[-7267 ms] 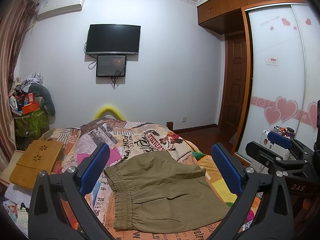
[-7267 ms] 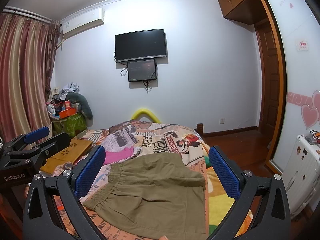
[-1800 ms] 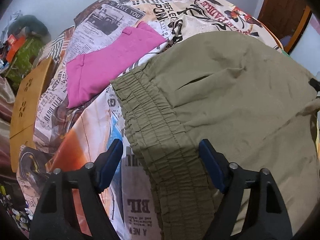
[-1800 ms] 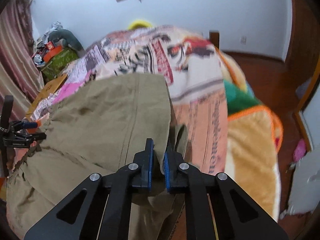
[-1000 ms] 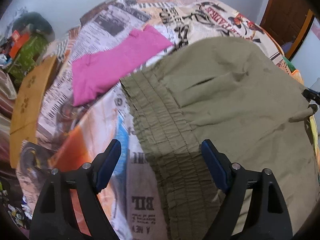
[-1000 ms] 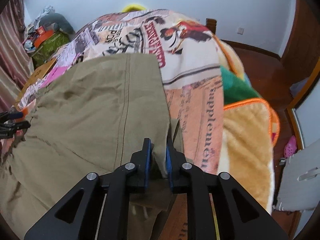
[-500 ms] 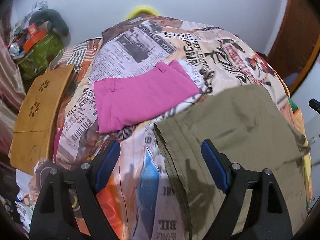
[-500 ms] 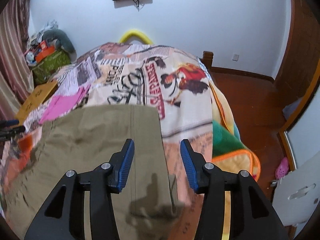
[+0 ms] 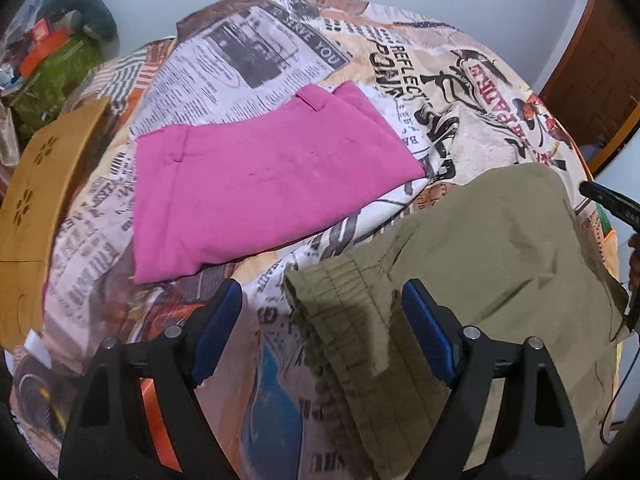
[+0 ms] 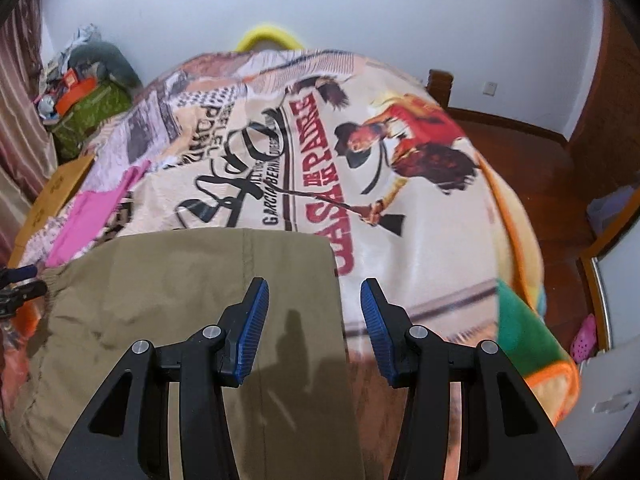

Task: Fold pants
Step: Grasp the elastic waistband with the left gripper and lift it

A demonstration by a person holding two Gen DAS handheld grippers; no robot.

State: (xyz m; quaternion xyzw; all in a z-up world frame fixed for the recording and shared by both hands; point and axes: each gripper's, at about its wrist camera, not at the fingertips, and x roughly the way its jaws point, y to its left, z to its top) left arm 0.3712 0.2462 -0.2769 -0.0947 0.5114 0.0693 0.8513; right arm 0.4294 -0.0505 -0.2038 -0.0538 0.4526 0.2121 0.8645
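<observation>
Olive-green shorts (image 9: 480, 264) lie on the printed bedspread (image 9: 280, 48), with the elastic waistband (image 9: 332, 300) toward my left gripper. My left gripper (image 9: 322, 320) is open and empty, hovering over the waistband corner. In the right wrist view the shorts (image 10: 180, 288) lie flat with the leg hem at the far edge. My right gripper (image 10: 314, 328) is open and empty above the right edge of the shorts. Its tip shows at the right edge of the left wrist view (image 9: 608, 204).
Folded pink pants (image 9: 256, 176) lie on the bed to the left of the shorts. A wooden lap tray (image 9: 36, 176) sits at the bed's left edge. A green bag with clutter (image 10: 92, 112) stands by the wall. Wooden floor (image 10: 540, 168) lies to the right.
My right gripper has let go of the shorts' leg and opened wider, lifting back. The shorts now lie flat. My left gripper has pulled back toward the waistband corner.
</observation>
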